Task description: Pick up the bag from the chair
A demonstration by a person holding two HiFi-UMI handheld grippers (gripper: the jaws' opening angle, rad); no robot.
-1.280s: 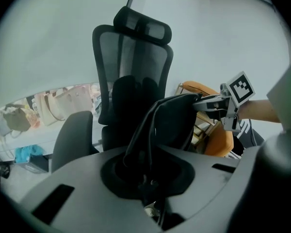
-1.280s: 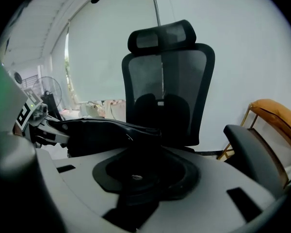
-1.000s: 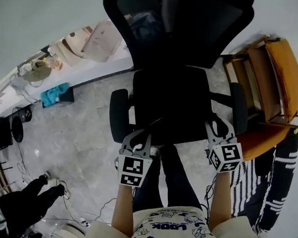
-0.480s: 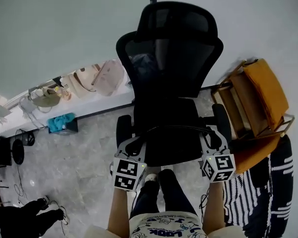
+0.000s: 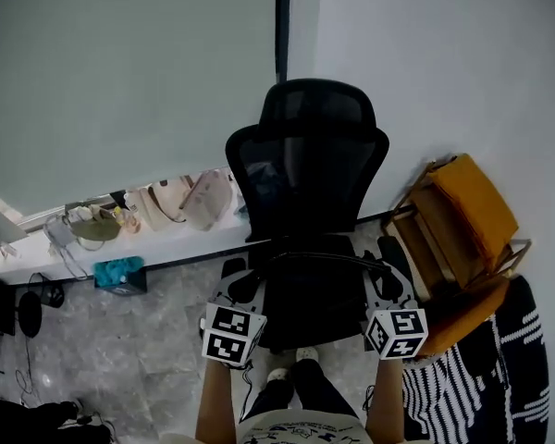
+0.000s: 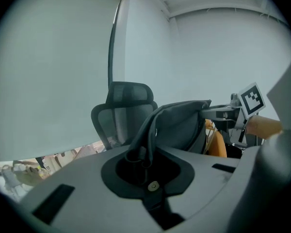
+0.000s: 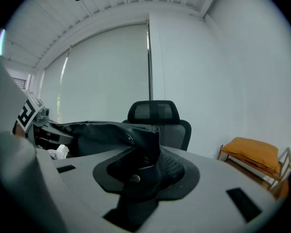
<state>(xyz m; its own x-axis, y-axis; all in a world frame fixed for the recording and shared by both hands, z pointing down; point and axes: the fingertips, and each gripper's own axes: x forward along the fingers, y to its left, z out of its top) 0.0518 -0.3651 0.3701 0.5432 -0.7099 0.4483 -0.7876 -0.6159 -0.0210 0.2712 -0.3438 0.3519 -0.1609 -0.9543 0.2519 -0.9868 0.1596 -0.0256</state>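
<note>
My left gripper (image 6: 144,161) has its jaws closed on a bunched corner of the soft black fabric bag (image 6: 180,124), the cloth pinched in a tight fold with a thin cord or strap beside it. My right gripper (image 7: 139,168) is clamped the same way on the opposite end of the bag (image 7: 94,130), where a patch of coarse mesh shows next to smooth, faintly shiny fabric.

The bag hangs stretched between my two grippers, its top edge sagging in a shallow curve, in front of the black mesh-backed office chair (image 5: 305,160). No opening faces any camera, so I cannot tell what it holds. From the head view the bag (image 5: 314,289) is black against the black seat, and I cannot make out where one ends and the other begins, or whether they touch.

To my right stands a slatted wooden chair with an orange cushion (image 5: 464,209). To my left, a low white ledge (image 5: 83,252) along the wall carries pale handbags, too small to describe.
</note>
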